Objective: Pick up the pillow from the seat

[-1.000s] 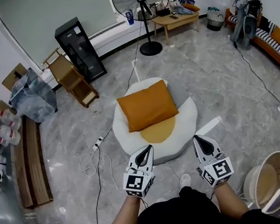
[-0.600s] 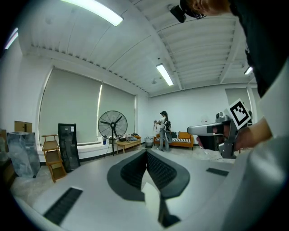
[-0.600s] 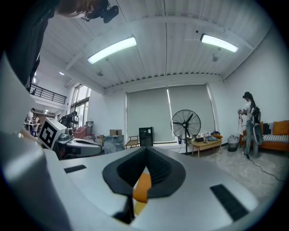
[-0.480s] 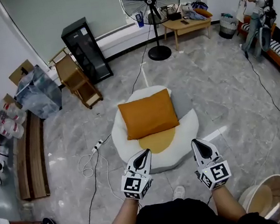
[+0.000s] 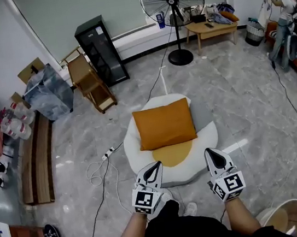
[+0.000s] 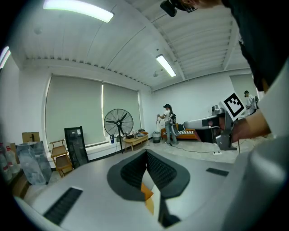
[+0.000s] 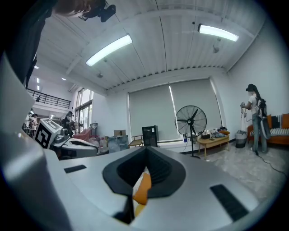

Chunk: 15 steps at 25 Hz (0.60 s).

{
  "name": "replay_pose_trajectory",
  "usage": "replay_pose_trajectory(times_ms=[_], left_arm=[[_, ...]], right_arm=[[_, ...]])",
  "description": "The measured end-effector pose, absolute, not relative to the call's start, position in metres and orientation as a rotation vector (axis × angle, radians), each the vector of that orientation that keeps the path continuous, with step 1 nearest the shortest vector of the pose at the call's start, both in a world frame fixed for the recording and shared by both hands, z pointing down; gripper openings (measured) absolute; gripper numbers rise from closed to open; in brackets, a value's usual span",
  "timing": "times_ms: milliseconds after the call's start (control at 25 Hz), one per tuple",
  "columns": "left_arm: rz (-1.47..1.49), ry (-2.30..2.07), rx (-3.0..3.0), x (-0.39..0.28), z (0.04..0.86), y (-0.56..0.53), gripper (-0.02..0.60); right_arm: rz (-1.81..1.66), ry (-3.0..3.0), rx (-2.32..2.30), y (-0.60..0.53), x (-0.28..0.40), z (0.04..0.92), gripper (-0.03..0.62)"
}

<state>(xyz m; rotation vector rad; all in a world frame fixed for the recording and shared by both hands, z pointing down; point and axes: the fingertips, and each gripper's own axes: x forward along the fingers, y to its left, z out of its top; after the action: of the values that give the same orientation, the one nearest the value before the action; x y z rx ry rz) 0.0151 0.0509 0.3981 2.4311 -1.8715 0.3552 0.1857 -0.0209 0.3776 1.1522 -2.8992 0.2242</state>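
An orange pillow [image 5: 165,124] lies flat on the round white floor seat [image 5: 204,140], over its yellow centre patch [image 5: 171,154]. My left gripper [image 5: 155,166] hangs shut just before the seat's near left edge, nothing in it. Level with it, my right gripper [image 5: 214,153] is shut and empty at the seat's near right edge. In the left gripper view a sliver of the orange pillow [image 6: 146,192] shows past the closed jaws of the left gripper [image 6: 146,155]. The right gripper view shows the same pillow [image 7: 142,188] beyond the tips of the right gripper [image 7: 146,152].
A white power strip and cable [image 5: 101,166] lie on the floor left of the seat. A standing fan [image 5: 172,1], black cabinet [image 5: 100,50], wooden chair [image 5: 91,82] and small table [image 5: 212,25] stand behind. A person [image 5: 286,17] stands far right. A round basket [image 5: 277,220] is near right.
Both grippers and the head have moved forward toward the seat; the pillow and seat sit nearer the grippers in view. Both jaws have stayed shut.
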Motion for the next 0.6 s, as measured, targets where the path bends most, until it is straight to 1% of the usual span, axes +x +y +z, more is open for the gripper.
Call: replay_pose_trajectory(times_ms=[280,600], left_arm=[[0.283,-1.900,2.356,-0.036,0.416,0.024,0.011],[0.229,-1.928,2.299,-0.102,0.414,-0.023,0.012]], right_arm=[[0.201,-2.892,1.113,-0.055,0.140,0.384,0.006],[0.170,-2.878,1.049,-0.106,0.077,0.379,0.006]])
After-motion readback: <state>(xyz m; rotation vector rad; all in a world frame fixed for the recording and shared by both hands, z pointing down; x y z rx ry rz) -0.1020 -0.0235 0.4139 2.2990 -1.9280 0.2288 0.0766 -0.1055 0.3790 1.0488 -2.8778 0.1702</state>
